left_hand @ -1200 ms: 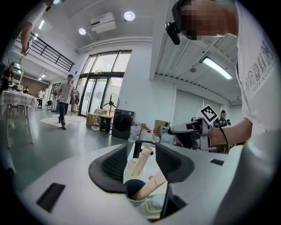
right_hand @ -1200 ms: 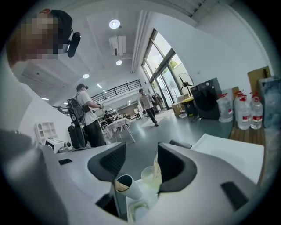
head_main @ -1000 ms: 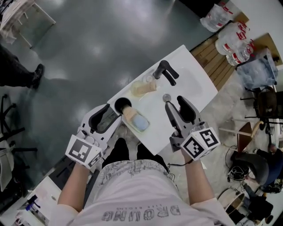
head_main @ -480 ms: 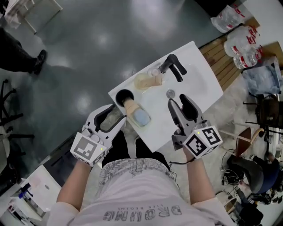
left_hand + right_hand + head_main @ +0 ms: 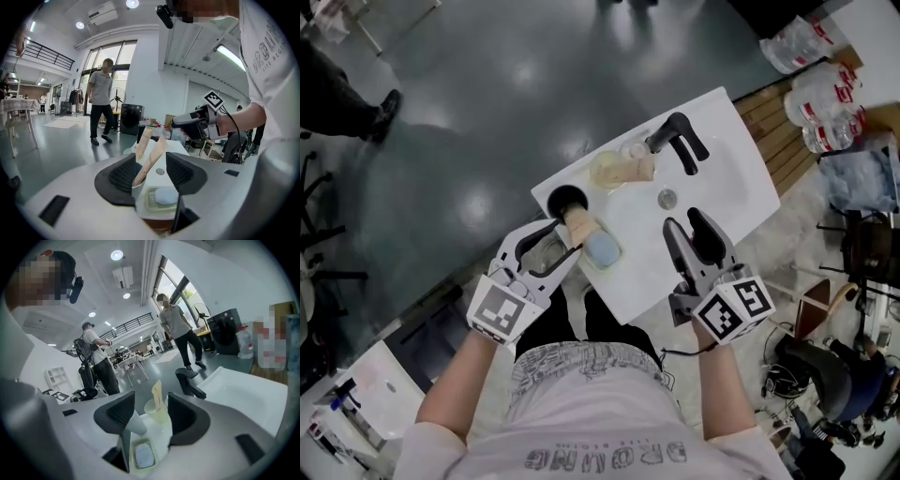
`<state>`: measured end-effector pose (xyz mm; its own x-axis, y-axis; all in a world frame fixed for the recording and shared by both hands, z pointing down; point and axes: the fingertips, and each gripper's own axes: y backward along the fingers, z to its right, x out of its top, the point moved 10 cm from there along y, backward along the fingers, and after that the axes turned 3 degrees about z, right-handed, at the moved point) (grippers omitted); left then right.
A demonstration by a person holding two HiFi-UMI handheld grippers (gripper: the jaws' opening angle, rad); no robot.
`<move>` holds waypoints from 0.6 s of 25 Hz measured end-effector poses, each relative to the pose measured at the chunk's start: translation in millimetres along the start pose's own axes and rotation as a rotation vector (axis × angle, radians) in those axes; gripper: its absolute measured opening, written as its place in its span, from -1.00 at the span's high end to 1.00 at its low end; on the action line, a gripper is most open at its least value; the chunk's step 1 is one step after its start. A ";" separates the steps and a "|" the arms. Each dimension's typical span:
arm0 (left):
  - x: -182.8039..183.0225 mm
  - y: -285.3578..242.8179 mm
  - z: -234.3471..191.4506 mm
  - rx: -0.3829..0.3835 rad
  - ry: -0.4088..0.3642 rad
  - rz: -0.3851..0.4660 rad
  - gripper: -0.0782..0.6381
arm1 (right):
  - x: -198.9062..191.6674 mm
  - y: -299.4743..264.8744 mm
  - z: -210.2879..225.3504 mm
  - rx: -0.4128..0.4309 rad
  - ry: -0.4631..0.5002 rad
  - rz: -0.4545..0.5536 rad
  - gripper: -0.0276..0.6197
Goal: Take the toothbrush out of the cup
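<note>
On the white sink counter (image 5: pixel 727 159) a pale cup (image 5: pixel 578 225) stands next to a soap dish with blue soap (image 5: pixel 602 248). A toothbrush in a tan paper sleeve (image 5: pixel 152 159) sticks up out of that cup. My left gripper (image 5: pixel 565 246) is open, and in the left gripper view (image 5: pixel 149 161) its jaws stand on either side of the sleeve without closing on it. A second, translucent cup (image 5: pixel 614 172) near the black faucet (image 5: pixel 680 141) holds another tan sleeve (image 5: pixel 157 392). My right gripper (image 5: pixel 684 223) hangs open over the basin, with nothing between its jaws.
A black round holder (image 5: pixel 565 199) stands at the counter's left corner, just behind the pale cup. The drain (image 5: pixel 667 198) lies ahead of the right gripper. Bags of bottles (image 5: pixel 820 94) and a wooden pallet lie on the right. People walk on the grey floor beyond.
My left gripper has moved forward and right, up to the pale cup, so the sleeve now stands between its jaws. The right gripper has barely moved.
</note>
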<state>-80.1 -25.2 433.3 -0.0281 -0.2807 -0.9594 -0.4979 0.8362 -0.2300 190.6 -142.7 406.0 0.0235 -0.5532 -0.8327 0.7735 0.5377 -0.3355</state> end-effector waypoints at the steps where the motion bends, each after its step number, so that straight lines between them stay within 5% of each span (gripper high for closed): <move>1: -0.8 -1.6 -0.1 0.001 -0.004 0.001 0.19 | -1.0 0.5 1.1 -0.002 -0.002 -0.003 0.19; 15: -6.3 -25.5 -0.3 -0.002 -0.021 -0.008 0.19 | -9.9 -0.4 13.6 -0.009 -0.008 -0.043 0.20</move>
<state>-67.5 -44.9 445.3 -0.0061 -0.2778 -0.9606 -0.4995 0.8330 -0.2378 198.7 -146.1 420.4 -0.0042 -0.5808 -0.8141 0.7680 0.5195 -0.3746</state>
